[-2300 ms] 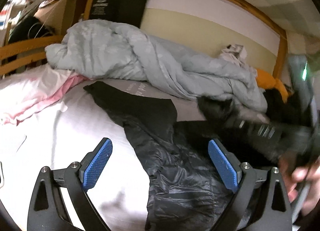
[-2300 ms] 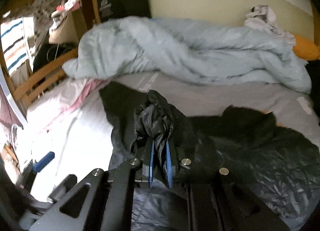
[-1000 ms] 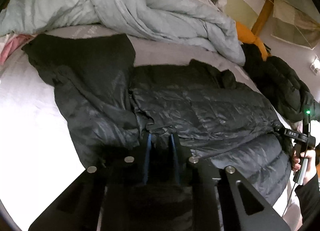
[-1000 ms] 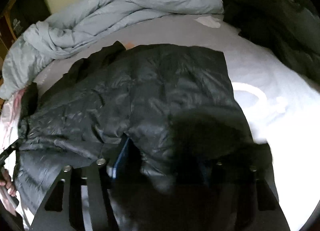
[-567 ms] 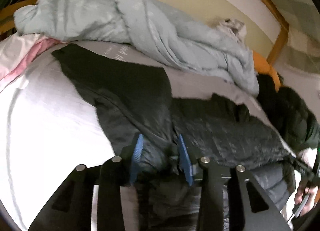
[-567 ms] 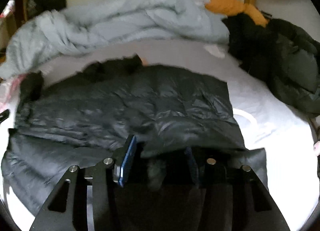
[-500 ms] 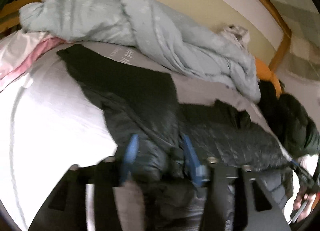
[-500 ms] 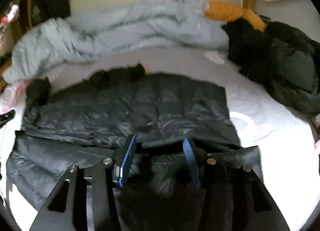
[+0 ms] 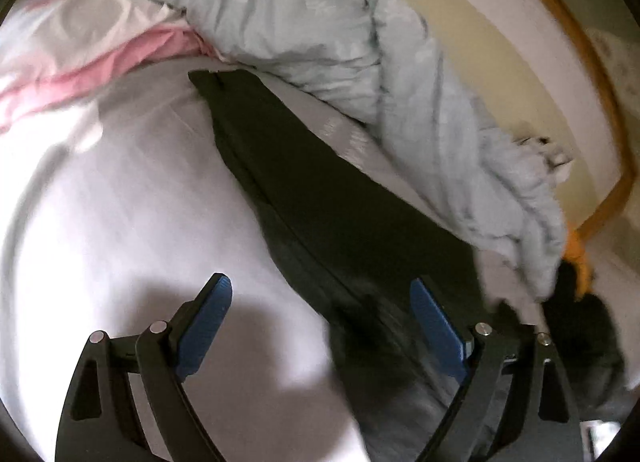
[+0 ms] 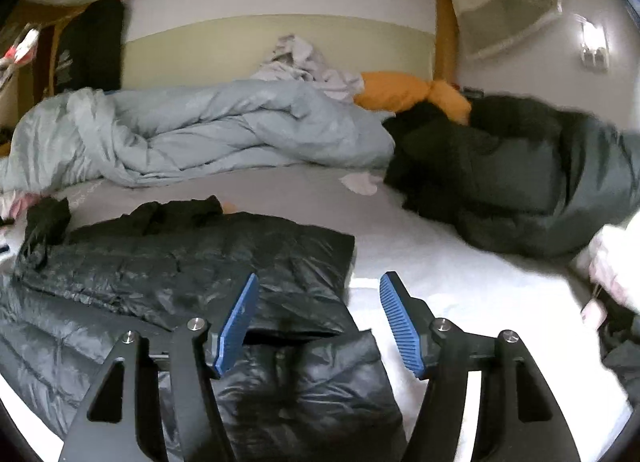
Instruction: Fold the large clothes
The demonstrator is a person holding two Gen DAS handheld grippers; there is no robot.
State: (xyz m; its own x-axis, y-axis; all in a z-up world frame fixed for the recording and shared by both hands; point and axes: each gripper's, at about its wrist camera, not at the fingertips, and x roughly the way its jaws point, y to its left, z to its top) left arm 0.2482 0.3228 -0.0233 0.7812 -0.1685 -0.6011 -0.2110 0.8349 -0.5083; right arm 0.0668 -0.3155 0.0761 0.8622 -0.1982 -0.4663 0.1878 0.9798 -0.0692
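Note:
A black puffer jacket (image 10: 188,266) lies spread on the white bed sheet (image 10: 460,270), one side folded over its body. In the left wrist view its long black sleeve (image 9: 320,197) runs from upper left toward lower right. My left gripper (image 9: 320,302) hangs above the sleeve's lower part with its jaws opening wide, the blue pads (image 9: 434,326) touching nothing. My right gripper (image 10: 316,298) hovers over the jacket's right hem (image 10: 304,366), jaws opening, with no fabric pressed between the pads (image 10: 236,322).
A pale blue duvet (image 10: 200,129) is bunched along the back of the bed, with an orange pillow (image 10: 412,95) and a dark green coat (image 10: 520,173) at the right. Pink and white bedding (image 9: 80,57) lies at the left. A wooden bed frame (image 10: 444,17) borders the far side.
Both grippers let go of the jacket fabric and opened. The left one swung left over the sleeve; the right one lifted and tilted up toward the headboard.

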